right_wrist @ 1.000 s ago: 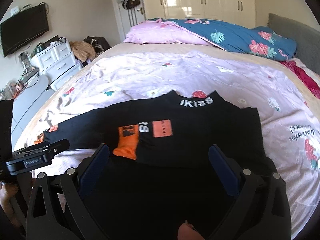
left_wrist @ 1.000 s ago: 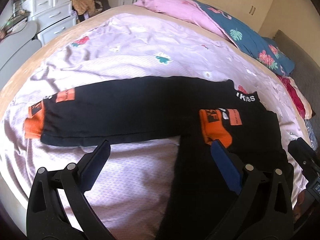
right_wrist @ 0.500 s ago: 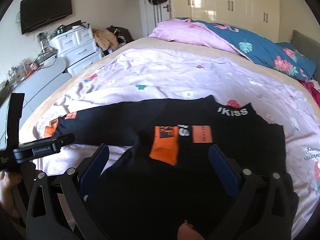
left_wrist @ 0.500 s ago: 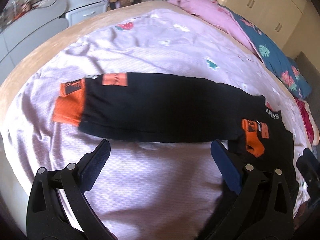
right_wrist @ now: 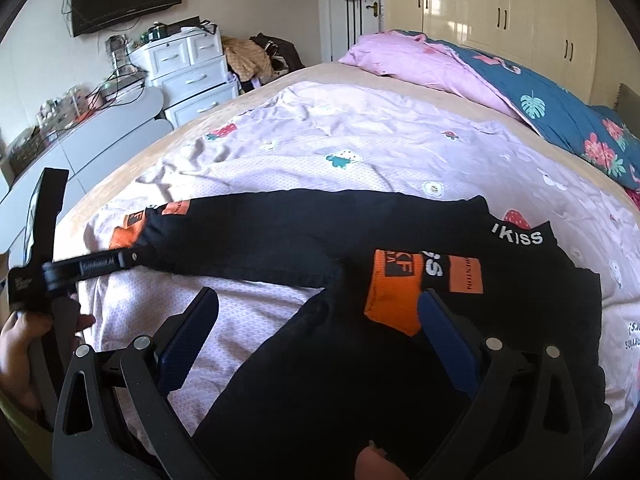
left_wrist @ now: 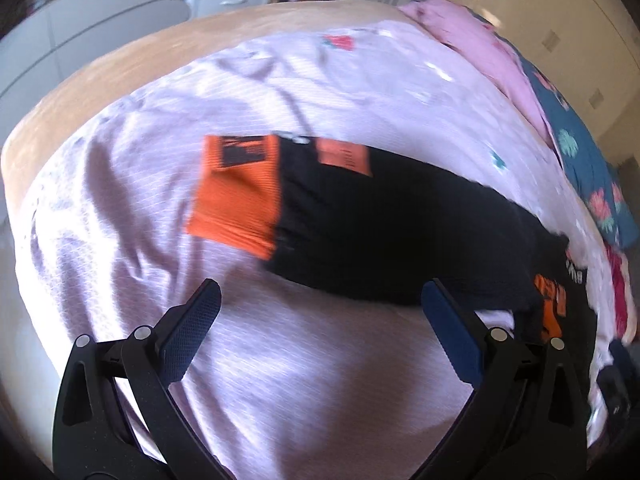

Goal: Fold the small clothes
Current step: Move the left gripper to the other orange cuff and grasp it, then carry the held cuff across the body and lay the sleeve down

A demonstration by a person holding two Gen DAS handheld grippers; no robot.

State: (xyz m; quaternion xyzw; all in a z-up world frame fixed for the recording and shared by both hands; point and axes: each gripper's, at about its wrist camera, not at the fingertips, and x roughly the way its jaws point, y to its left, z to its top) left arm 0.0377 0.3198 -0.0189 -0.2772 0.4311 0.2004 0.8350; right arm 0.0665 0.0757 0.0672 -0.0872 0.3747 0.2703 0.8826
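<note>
1. On the bed (right_wrist: 360,148) lies the black top (right_wrist: 500,304), 1 sleeve folded across it, the other stretched left.
2. Left gripper (left_wrist: 320,308) hovers near that sleeve's orange cuff (left_wrist: 236,204), fingers spread, empty.
3. Right gripper (right_wrist: 318,316): fingers spread, empty.

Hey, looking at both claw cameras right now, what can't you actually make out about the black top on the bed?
- Left wrist view: motion blur smears the print on the outstretched sleeve's orange cuff; unreadable.
- Right wrist view: the left claw covers part of that cuff.
- Right wrist view: the right claw and the bottom edge hide the black top's hem.
- Right wrist view: the collar lettering is cut off at its start by a fold.
</note>
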